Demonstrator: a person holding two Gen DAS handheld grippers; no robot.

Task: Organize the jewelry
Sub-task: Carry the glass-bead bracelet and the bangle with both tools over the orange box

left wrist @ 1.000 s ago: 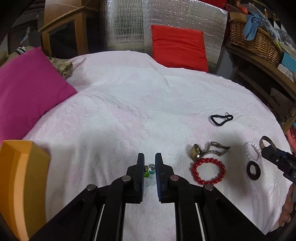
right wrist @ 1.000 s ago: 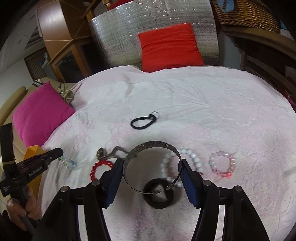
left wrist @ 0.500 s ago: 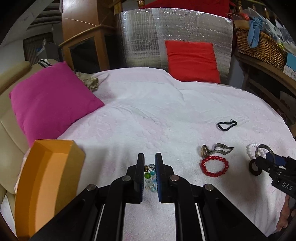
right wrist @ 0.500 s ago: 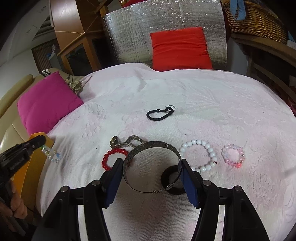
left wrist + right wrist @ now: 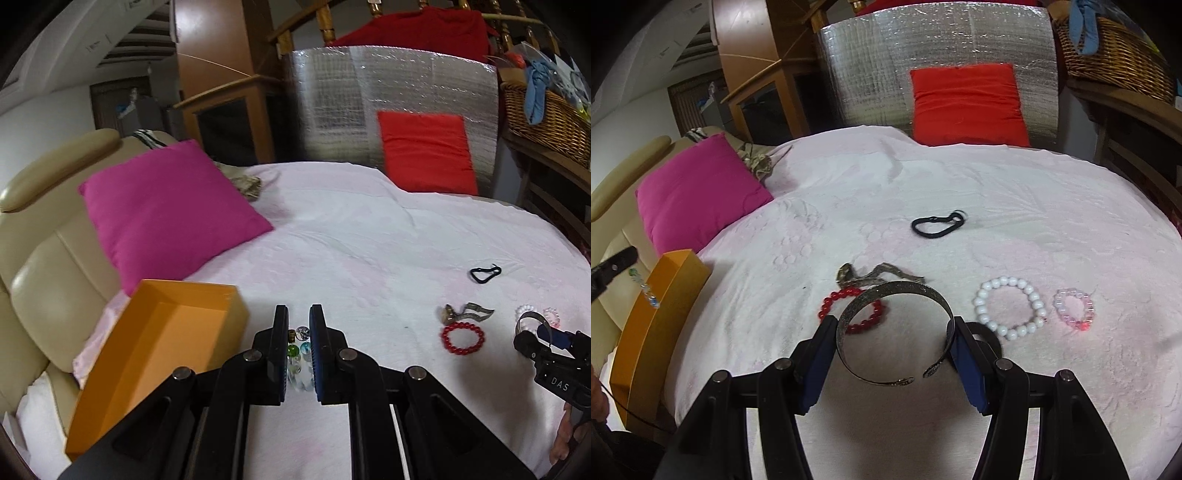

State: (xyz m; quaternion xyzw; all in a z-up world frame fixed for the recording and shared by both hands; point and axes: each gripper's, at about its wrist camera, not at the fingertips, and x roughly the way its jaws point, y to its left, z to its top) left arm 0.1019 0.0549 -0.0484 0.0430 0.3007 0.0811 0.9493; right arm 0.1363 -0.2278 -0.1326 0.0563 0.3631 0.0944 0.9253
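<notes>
My left gripper [image 5: 299, 332] is shut on a glass-bead bracelet [image 5: 300, 354] that hangs between its pads above the white bedspread, just right of the open orange box [image 5: 162, 354]. In the right wrist view the same bracelet [image 5: 642, 288] dangles by the orange box [image 5: 665, 295] at the left edge. My right gripper [image 5: 894, 343] is shut on a silver cuff bangle [image 5: 897, 295], its pads pressing the bangle's two sides. On the spread lie a red bead bracelet [image 5: 849, 310], a watch [image 5: 871, 275], a white bead bracelet [image 5: 1008, 310], a pink bead bracelet [image 5: 1073, 308] and a black ring [image 5: 982, 332] half hidden behind the right finger.
A black carabiner clip [image 5: 936, 225] lies farther back on the spread. A magenta cushion [image 5: 166, 214] sits at the left by a beige sofa arm [image 5: 44, 280], a red cushion [image 5: 964, 103] against a silver panel at the back, a wicker basket [image 5: 543, 114] on a shelf at the right.
My left gripper has risen and swung left with the bead bracelet, bringing the orange box fully into view. My right gripper has drifted left with the bangle, now over the red bracelet.
</notes>
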